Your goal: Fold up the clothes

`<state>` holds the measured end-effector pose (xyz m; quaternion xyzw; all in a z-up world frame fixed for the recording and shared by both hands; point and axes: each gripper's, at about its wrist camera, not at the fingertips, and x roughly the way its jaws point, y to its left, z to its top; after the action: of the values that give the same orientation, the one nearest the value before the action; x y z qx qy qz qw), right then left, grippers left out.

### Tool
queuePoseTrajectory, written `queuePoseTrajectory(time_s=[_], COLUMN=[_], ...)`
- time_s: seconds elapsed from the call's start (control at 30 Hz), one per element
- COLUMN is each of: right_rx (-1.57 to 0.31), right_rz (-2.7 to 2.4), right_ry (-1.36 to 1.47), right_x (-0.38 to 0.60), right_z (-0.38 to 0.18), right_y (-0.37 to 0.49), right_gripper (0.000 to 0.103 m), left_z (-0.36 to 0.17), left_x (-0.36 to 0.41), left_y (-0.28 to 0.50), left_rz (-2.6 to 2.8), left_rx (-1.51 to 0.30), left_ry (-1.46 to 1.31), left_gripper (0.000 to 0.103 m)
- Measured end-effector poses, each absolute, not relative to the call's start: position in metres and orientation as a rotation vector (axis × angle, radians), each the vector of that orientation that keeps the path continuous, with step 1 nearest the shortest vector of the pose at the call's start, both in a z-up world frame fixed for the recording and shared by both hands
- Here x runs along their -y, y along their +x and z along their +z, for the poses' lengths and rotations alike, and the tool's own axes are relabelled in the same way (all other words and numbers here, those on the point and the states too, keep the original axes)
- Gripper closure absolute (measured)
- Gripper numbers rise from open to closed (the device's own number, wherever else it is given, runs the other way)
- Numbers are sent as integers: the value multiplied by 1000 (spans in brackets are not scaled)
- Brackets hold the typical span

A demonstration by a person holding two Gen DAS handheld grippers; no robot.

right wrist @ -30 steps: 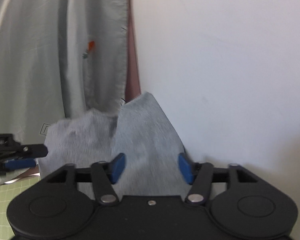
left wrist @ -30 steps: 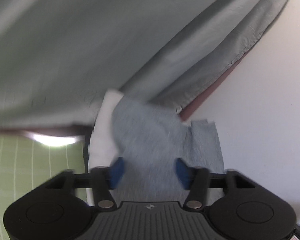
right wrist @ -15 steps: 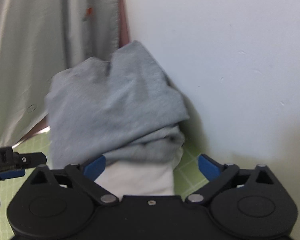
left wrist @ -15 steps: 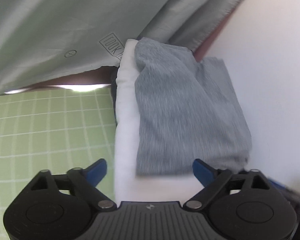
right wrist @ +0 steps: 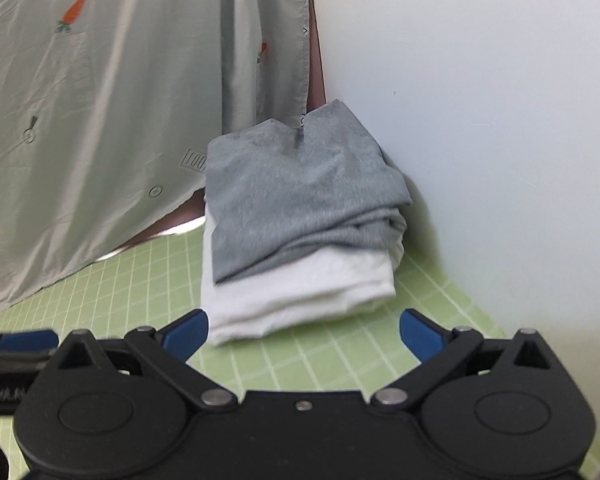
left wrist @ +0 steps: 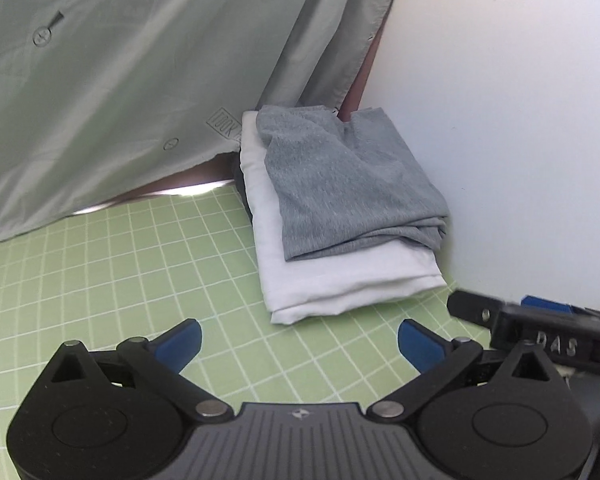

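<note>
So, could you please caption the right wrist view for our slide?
Open right gripper facing a folded grey garment stacked on a folded white garment.

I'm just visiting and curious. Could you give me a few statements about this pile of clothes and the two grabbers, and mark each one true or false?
1. The folded grey knit garment lies on top of the folded white garment. True.
2. The left gripper is clamped on the grey garment. False: its jaws are opening, with nothing between them.
3. The pile sits on a green gridded mat. True.
4. The right gripper holds the white garment. False: it is open and empty.
</note>
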<state>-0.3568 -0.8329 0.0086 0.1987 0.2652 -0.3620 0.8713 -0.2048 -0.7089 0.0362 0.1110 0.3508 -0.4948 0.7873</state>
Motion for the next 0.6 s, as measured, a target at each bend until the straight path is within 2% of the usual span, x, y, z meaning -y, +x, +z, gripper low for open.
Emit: queuePoseTrajectory(time_s=[0.6], right_rx=[-542], right_rz=[-880], right_ry=[447], right_x=[767], right_z=[12], right_y=[-417], right_gripper=[0], left_z=[42], left_x=[650], left_y=[-242], left_rz=[-1182], left_rx=[-697], left_ry=[261], left_gripper=[0])
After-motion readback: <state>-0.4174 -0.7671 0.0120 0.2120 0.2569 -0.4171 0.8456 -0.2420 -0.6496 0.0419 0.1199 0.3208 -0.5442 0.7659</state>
